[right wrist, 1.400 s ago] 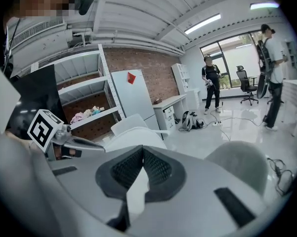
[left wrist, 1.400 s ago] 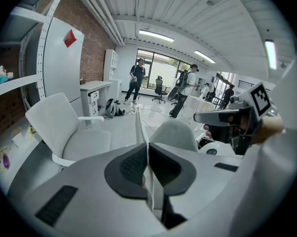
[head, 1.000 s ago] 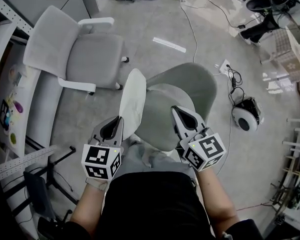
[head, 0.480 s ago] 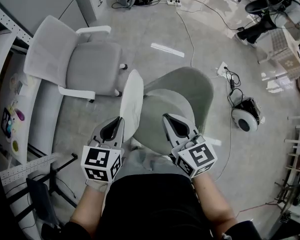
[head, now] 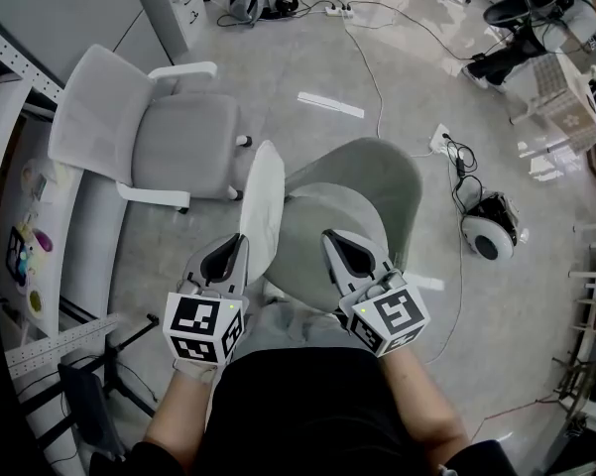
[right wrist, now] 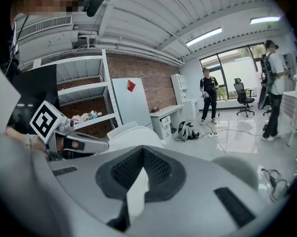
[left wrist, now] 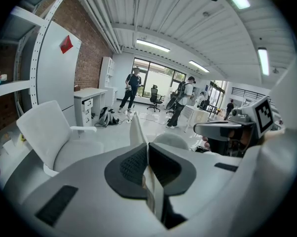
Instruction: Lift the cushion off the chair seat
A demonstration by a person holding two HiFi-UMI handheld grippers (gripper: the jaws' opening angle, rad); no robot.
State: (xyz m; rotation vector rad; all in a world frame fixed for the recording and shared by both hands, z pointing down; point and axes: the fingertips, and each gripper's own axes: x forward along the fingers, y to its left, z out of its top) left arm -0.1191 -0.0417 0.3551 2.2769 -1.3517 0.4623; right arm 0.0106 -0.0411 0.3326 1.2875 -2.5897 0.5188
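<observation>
Cushion (head: 262, 201): white, standing on edge at the left side of the chair (head: 377, 181) seat, tilted upright, not lying flat. Left gripper (head: 238, 241): jaws clamped on the cushion's near edge. Right gripper (head: 331, 238): jaws closed on a white strip, judged to be the same cushion. Assessment: grasp made and lift well under way. It cannot be confirmed that the lower edge clears the seat. Remaining: raise it fully free.
</observation>
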